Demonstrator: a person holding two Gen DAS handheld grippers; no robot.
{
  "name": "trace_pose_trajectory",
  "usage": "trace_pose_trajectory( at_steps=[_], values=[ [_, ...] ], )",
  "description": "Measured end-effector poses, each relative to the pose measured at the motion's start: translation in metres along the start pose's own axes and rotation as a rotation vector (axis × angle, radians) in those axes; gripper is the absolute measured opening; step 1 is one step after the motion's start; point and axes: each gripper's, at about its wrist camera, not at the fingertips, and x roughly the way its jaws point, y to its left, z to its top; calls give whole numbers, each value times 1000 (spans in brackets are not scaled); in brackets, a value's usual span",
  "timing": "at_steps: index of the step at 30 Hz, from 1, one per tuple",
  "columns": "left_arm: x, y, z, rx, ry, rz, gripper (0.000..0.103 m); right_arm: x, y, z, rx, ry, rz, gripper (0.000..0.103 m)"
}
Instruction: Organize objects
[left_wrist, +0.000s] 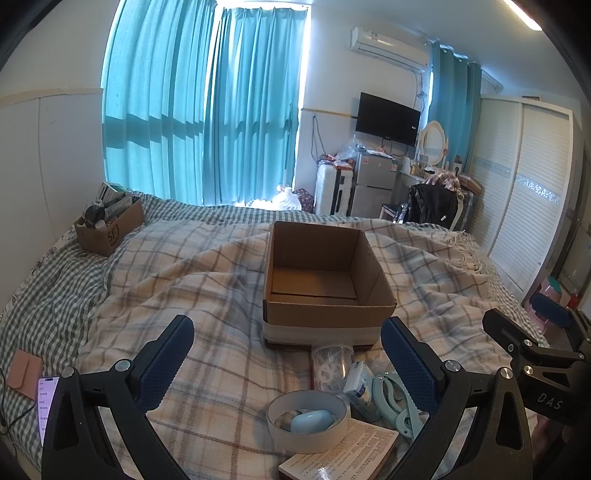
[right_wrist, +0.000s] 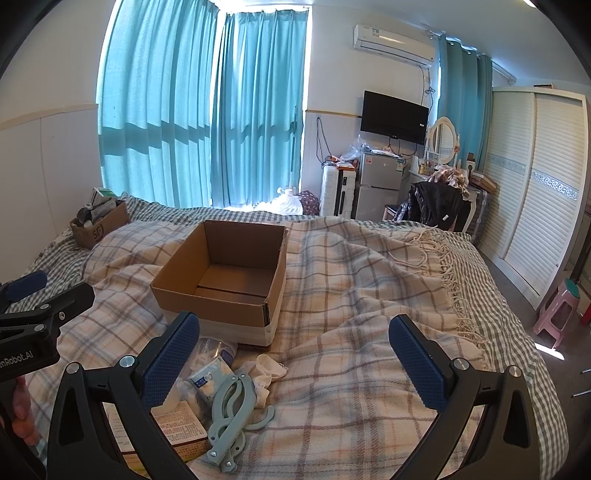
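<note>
An empty open cardboard box stands on the plaid blanket. In front of it lie a clear plastic cup, a small white packet, a pale green folding hanger, a round white tub holding a light blue case, a printed booklet and a white sock. My left gripper is open and empty above the tub. My right gripper is open and empty, just right of the pile.
A second cardboard box full of items sits at the bed's far left. A phone and a pink wallet lie at the left edge. A wardrobe and a pink stool stand on the right.
</note>
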Motion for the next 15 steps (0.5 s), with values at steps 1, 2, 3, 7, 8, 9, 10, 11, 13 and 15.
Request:
trace_pose_trajectory(
  at_steps=[1, 2, 3, 7, 8, 9, 10, 11, 13, 15],
  values=[
    [0, 0, 0, 0, 2, 0, 103, -1, 0, 1, -2, -2, 1, 103],
    [0, 0, -1, 0, 6, -2, 103, -1, 0, 1, -3, -2, 2, 103],
    [1, 0, -2, 0, 12, -3, 103, 0, 0, 1, -3, 0, 4, 103],
    [9, 1, -10, -7, 70, -17, 103, 5, 0, -3, -10, 27, 1, 103],
    [12, 1, -13, -8, 89, -19, 103, 9, 0, -5, -11, 40, -1, 103],
    [16, 1, -17, -8, 109, -22, 103, 11, -1, -8, -12, 51, -1, 103],
    [20, 1, -22, -5, 132, -22, 103, 14, -2, -11, -13, 64, -1, 103],
    [25, 0, -28, -2, 154, -20, 103, 18, -3, -14, -12, 79, -1, 103],
    [35, -1, -39, 8, 202, -17, 103, 27, -4, -20, -9, 111, -1, 103],
    [46, -3, -51, 20, 244, -16, 103, 35, -5, -27, -8, 142, 2, 103]
  ],
)
